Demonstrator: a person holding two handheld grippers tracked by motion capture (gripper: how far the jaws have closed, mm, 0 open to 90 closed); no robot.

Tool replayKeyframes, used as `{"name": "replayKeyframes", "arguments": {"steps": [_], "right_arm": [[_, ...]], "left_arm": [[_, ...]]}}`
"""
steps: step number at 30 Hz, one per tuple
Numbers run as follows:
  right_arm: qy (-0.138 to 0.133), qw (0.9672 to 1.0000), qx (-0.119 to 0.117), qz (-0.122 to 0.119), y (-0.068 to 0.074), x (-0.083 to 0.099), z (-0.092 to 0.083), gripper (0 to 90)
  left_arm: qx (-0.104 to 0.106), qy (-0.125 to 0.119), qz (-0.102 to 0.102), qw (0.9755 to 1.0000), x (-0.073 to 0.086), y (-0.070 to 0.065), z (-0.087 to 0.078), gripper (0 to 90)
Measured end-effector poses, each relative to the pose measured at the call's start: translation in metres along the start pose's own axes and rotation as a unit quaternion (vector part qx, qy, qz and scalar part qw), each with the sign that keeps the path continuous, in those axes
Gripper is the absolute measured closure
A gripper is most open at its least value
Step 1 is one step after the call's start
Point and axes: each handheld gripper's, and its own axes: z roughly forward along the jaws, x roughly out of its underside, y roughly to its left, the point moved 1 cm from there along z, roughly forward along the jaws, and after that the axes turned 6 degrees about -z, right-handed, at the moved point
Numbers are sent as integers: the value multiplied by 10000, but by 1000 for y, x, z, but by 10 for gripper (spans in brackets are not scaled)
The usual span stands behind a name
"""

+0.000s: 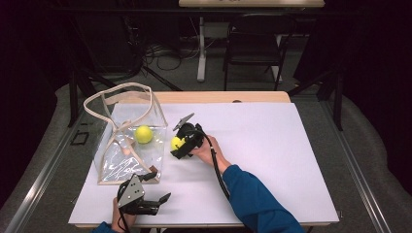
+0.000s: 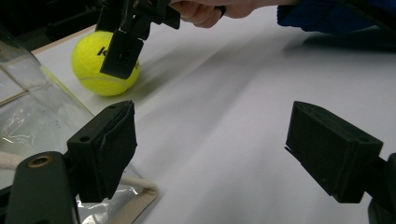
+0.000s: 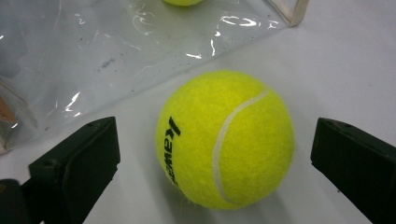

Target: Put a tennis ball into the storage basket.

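Observation:
A yellow tennis ball (image 1: 176, 143) (image 3: 226, 137) rests on the white sheet just right of a clear plastic tote bag (image 1: 128, 141) with beige straps. My right gripper (image 1: 181, 146) (image 3: 217, 151) is open around this ball, with a gap on each side between the pads and the felt. A second tennis ball (image 1: 143, 134) lies inside the bag. My left gripper (image 1: 159, 187) (image 2: 212, 144) is open and holds nothing, at the bag's near right corner. In the left gripper view the first ball (image 2: 105, 60) sits behind one of the right gripper's fingers (image 2: 122, 51).
A white sheet (image 1: 267, 145) covers the wooden table (image 1: 218, 97). A dark chair (image 1: 255, 43) and a desk leg (image 1: 201, 48) stand on the floor beyond the far edge. The bag's strap loops (image 1: 119, 92) rise at the table's left.

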Motion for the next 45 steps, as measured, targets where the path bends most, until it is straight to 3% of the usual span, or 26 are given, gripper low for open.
{"name": "replayKeyframes", "arguments": {"steps": [4,22,32,45], "right_arm": [[9,10000,26,23,-1,0,2,71],[100,9999,58,-18,0,1,6,133],[153,9998,123,-19,0,0,8,250],[167,9997,176,-61,1,-1,9,266]], "left_arm": [[3,-10,-14,10000,0,0,0,160],[18,5,-13,10000,0,0,0,161],[16,-3,-9,10000,0,0,0,161],[16,18,3,10000,0,-1,1,160]]}}
